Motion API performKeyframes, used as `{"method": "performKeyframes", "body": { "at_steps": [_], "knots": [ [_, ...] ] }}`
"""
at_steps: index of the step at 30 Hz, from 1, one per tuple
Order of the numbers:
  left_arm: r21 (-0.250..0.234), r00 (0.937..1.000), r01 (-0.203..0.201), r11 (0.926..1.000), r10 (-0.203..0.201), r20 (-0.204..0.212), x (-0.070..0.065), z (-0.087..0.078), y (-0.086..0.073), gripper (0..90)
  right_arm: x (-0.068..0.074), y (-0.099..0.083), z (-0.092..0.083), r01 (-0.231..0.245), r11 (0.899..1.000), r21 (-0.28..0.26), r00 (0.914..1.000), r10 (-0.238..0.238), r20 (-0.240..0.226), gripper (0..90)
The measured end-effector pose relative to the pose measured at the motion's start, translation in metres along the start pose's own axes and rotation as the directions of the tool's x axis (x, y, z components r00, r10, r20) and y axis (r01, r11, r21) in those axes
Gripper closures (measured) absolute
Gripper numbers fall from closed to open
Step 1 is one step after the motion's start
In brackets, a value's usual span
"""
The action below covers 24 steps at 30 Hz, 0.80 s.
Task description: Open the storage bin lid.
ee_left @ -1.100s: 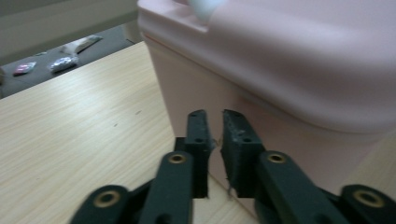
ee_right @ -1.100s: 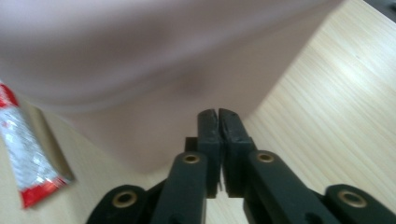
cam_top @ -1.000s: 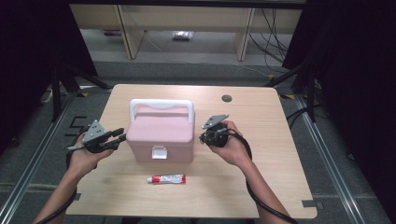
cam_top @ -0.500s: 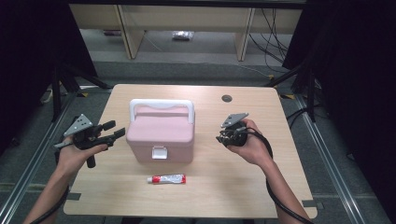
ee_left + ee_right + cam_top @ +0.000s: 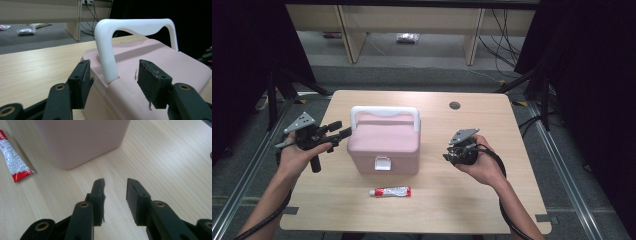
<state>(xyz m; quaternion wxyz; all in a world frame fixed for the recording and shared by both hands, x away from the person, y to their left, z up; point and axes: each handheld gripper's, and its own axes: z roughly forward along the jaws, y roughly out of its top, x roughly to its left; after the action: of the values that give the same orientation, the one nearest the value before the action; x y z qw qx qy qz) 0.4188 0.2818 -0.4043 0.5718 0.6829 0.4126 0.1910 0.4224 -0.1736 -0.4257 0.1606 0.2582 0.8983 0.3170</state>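
A pink box (image 5: 384, 145) with a white handle (image 5: 384, 111) stands shut at the middle of the wooden table (image 5: 512, 200). A red and white tube (image 5: 390, 191) lies in front of it. My left gripper (image 5: 341, 129) hovers just left of the box, apart from it. Its jaws have just been opening, then closing slightly, and stand open and empty. In the left gripper view this gripper (image 5: 113, 72) faces the handle (image 5: 110, 50) and lid (image 5: 160, 75). My right gripper (image 5: 448, 156) is right of the box; its jaws have just been opening and hold nothing. In the right gripper view it (image 5: 115, 187) points over bare wood toward the box (image 5: 80, 140) and tube (image 5: 16, 160).
A round cable hole (image 5: 455, 105) sits in the table's far right part. Dark stands and cables flank the table on both sides. Wooden furniture legs and small items lie on the floor behind.
Both grippers have drawn away from the box's sides. The left one went left and up, the right one went right, and both sets of jaws spread wider.
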Motion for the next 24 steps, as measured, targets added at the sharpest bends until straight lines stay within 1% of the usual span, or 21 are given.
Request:
{"method": "performKeyframes", "body": {
  "at_steps": [1,2,3,5,6,8,9,10,11,12,13,14,15,16,17,18,19,20,22,23,24],
  "knots": [
    [0.002,1.0,0.005,1.0,-0.005,-0.004,0.001,0.001,0.001,44.2,0.0,0.0,0.0,0.0,1.0,0.0,1.0,0.0,0.0,68.7],
    [-0.001,0.9998,0.021,0.9998,-0.021,-0.006,0.001,0.002,0.002,45.2,0.0,0.0,0.001,0.008,1.0,-0.008,1.0,-0.008,-0.002,68.7],
    [0.008,0.9996,0.027,0.9996,-0.027,-0.009,0.001,0.004,0.004,46.0,0.004,0.001,0.0,-0.025,1.0,-0.007,0.9997,0.025,0.003,68.9],
    [0.014,0.9995,0.029,0.9995,-0.028,-0.016,0.0,0.006,0.007,46.5,0.006,0.001,0.0,-0.028,1.0,-0.004,0.9995,0.029,0.01,69.0],
    [0.014,0.9994,0.031,0.9994,-0.031,-0.017,0.0,0.007,0.008,46.8,0.006,0.001,0.0,-0.025,1.0,-0.003,0.9997,0.025,0.008,69.2],
    [0.018,0.999,0.043,0.9989,-0.042,-0.017,-0.001,0.009,0.01,47.9,0.009,0.002,0.001,-0.021,1.0,-0.016,0.9998,0.02,-0.009,69.5],
    [0.018,0.9989,0.045,0.9988,-0.044,-0.015,-0.002,0.011,0.01,48.3,0.01,0.002,0.001,-0.01,1.0,-0.015,0.9999,0.01,0.001,69.6],
    [0.023,0.9989,0.044,0.9988,-0.044,-0.014,-0.003,0.012,0.011,48.7,0.013,0.003,0.001,-0.02,1.0,-0.014,0.9998,0.02,-0.008,69.5],
    [0.037,0.9992,0.04,0.9985,-0.039,-0.008,-0.004,0.016,0.013,49.1,0.016,0.003,0.002,-0.014,1.0,-0.015,0.9999,0.014,-0.003,69.6],
    [0.037,0.9992,0.04,0.9985,-0.039,-0.008,-0.004,0.016,0.013,49.3,0.018,0.004,0.001,-0.025,1.0,-0.014,0.9996,0.024,-0.017,69.7],
    [0.041,0.9993,0.037,0.9985,-0.037,-0.01,-0.003,0.019,0.014,49.3,0.018,0.004,0.001,-0.025,1.0,-0.014,0.9996,0.024,-0.017,69.7],
    [0.042,0.999,0.042,0.9982,-0.041,-0.019,-0.003,0.021,0.015,50.2,0.018,0.004,0.0,-0.006,1.0,-0.002,0.9999,0.006,-0.011,69.8],
    [0.046,0.9988,0.043,0.998,-0.041,-0.025,-0.003,0.023,0.016,51.0,0.021,0.005,0.001,-0.03,0.999,-0.011,0.9995,0.03,-0.014,70.0],
    [0.048,0.9984,0.052,0.9975,-0.051,-0.024,-0.002,0.026,0.017,51.7,0.021,0.005,0.001,-0.016,1.0,-0.015,0.9998,0.016,-0.008,70.3],
    [0.052,0.998,0.059,0.9969,-0.058,-0.025,-0.001,0.028,0.018,52.3,0.022,0.006,0.001,-0.016,1.0,-0.019,0.9998,0.016,-0.016,70.6],
    [0.055,0.9976,0.064,0.9964,-0.063,-0.029,0.0,0.031,0.018,53.0,0.022,0.007,0.0,-0.009,1.0,-0.015,0.9996,0.009,-0.025,71.0],
    [0.056,0.9969,0.072,0.9958,-0.071,-0.034,0.0,0.033,0.019,54.4,0.023,0.008,0.0,-0.008,1.0,-0.018,0.9997,0.007,-0.024,71.3],
    [0.057,0.9966,0.077,0.9954,-0.075,-0.034,0.001,0.035,0.019,55.5,0.025,0.009,0.001,-0.016,1.0,-0.026,0.9994,0.015,-0.031,71.7],
    [0.063,0.9954,0.089,0.9941,-0.086,-0.041,0.002,0.037,0.019,58.3,0.027,0.01,0.001,-0.026,0.999,-0.02,0.9988,0.025,-0.042,72.9],
    [0.063,0.9953,0.09,0.9939,-0.088,-0.04,0.003,0.038,0.019,62.4,0.028,0.01,0.004,-0.018,0.999,-0.032,0.999,0.017,-0.041,73.9],
    [0.067,0.9951,0.089,0.9937,-0.086,-0.047,0.003,0.038,0.02,62.4,0.028,0.01,0.004,-0.018,0.999,-0.032,0.999,0.017,-0.041,73.9]
  ]
}}
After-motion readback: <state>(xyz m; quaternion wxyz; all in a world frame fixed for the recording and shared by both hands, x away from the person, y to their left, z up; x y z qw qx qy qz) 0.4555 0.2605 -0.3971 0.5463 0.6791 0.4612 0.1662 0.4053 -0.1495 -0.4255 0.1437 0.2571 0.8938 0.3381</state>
